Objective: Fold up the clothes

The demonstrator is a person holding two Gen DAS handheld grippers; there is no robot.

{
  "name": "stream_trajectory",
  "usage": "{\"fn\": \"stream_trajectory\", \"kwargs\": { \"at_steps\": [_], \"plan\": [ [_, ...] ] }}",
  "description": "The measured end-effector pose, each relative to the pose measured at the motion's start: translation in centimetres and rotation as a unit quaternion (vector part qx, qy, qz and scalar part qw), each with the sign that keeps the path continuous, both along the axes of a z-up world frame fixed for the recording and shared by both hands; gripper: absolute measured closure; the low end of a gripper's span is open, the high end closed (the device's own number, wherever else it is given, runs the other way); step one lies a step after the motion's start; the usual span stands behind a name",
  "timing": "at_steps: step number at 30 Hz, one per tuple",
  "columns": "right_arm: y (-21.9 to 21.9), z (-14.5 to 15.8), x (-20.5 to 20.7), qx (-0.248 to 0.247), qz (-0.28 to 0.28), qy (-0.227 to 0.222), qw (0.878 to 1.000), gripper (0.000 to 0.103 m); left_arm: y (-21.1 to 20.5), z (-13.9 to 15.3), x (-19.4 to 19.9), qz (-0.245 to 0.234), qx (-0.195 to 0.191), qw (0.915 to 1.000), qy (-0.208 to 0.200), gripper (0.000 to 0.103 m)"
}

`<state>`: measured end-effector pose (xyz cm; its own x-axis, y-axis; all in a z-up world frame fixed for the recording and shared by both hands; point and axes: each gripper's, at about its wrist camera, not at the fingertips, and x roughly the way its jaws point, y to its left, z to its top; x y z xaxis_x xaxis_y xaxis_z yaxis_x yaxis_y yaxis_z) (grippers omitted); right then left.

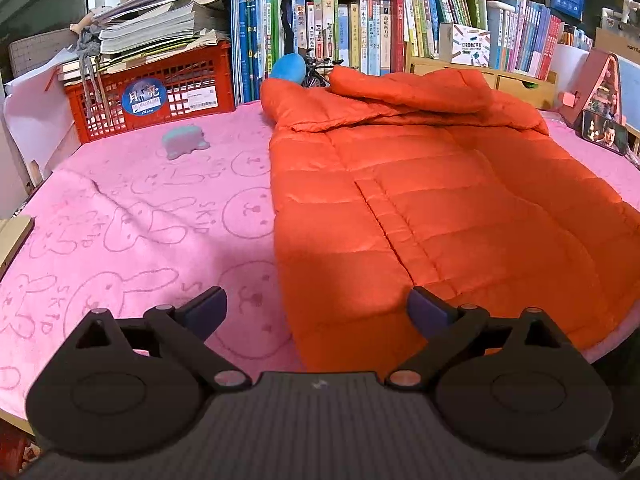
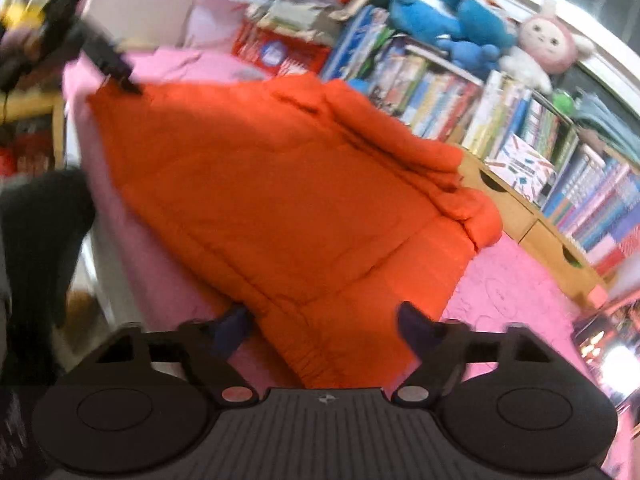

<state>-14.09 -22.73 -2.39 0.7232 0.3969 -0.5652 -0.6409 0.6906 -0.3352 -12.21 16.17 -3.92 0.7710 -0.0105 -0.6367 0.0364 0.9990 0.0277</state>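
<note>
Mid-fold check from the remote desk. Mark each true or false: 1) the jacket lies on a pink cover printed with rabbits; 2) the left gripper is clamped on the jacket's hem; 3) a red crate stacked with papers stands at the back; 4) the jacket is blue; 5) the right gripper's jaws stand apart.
1) True: the orange jacket lies on the pink cover.
2) False: the left gripper is open and grips nothing.
3) True: the red crate stands at the back left, under papers.
4) False: it is orange.
5) True: the right gripper is open, with the jacket's edge lying between its jaws.
</note>
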Motion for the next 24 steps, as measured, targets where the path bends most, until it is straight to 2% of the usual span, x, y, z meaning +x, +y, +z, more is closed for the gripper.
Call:
{"fn": "stream_trajectory", "kwargs": {
  "at_steps": [2,5,9,13,20,24],
  "plan": [
    [0.0,0.5,0.9,0.02,-0.008,-0.002,1.0,0.05,-0.1,0.1,0.0,0.0,0.004,1.0,-0.002,0.005],
    [0.0,1.3,2.7,0.056,-0.018,0.001,0.998,0.058,0.1,0.5,-0.2,0.004,0.013,0.9999,-0.006,0.005],
    [0.2,1.4,5.3,0.092,-0.039,0.012,0.995,0.064,0.9,1.5,-0.9,0.007,0.035,0.9993,-0.01,0.005],
    [0.0,0.9,6.6,0.114,-0.052,0.027,0.992,0.065,1.8,2.2,-2.5,-0.011,0.061,0.9981,0.006,0.005],
    [-0.5,0.3,8.6,0.163,-0.09,0.062,0.981,0.065,0.6,2.3,-4.3,-0.089,0.075,0.9926,0.034,0.005],
    [-1.0,-0.3,9.7,0.198,-0.111,0.092,0.97,0.065,-2.3,1.7,-4.7,-0.163,0.097,0.9808,0.045,0.005]
  ]
}}
